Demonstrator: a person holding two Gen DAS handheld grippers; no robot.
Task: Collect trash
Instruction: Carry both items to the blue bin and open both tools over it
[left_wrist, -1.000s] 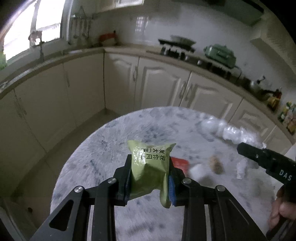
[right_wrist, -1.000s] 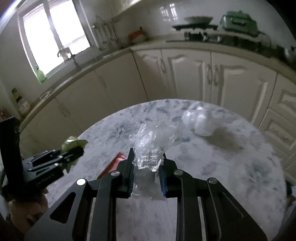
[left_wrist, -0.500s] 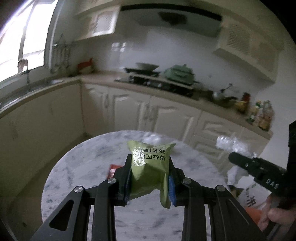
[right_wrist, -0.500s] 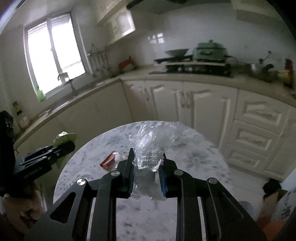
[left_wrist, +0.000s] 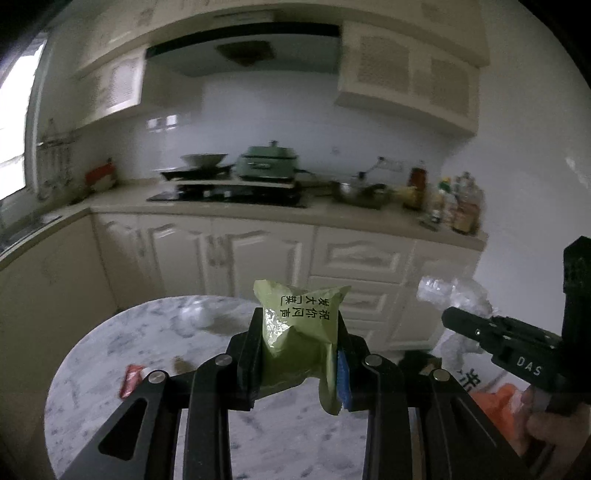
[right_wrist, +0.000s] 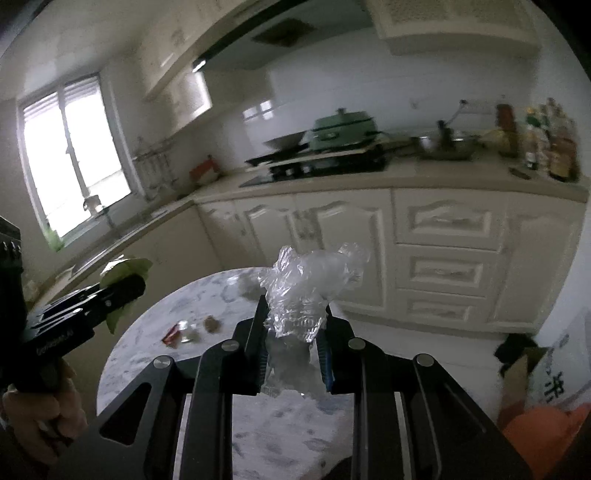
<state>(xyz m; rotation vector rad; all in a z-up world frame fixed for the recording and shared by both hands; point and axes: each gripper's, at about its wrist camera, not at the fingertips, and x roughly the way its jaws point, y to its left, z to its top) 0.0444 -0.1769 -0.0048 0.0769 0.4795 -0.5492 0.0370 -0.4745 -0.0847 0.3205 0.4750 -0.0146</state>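
My left gripper (left_wrist: 299, 354) is shut on a green snack wrapper (left_wrist: 299, 332) with black print, held above the round marble table (left_wrist: 147, 354). My right gripper (right_wrist: 291, 347) is shut on crumpled clear plastic wrap (right_wrist: 306, 288), also above the table (right_wrist: 177, 306). The right gripper shows in the left wrist view (left_wrist: 480, 332) at the right, the left gripper in the right wrist view (right_wrist: 110, 295) at the left. A red wrapper (left_wrist: 131, 380), a brown scrap (right_wrist: 212, 324) and a clear plastic piece (left_wrist: 197, 317) lie on the table.
White kitchen cabinets (left_wrist: 258, 254) and a counter with a stove (left_wrist: 229, 192), a green pot (left_wrist: 269, 162) and bottles (left_wrist: 458, 203) stand behind. An orange bag (right_wrist: 543, 435) and a printed white bag (right_wrist: 557, 373) sit on the floor at the right.
Both grippers have lifted and tilted up from the table and swung right with their trash. More of the cabinets, counter and bags now shows.
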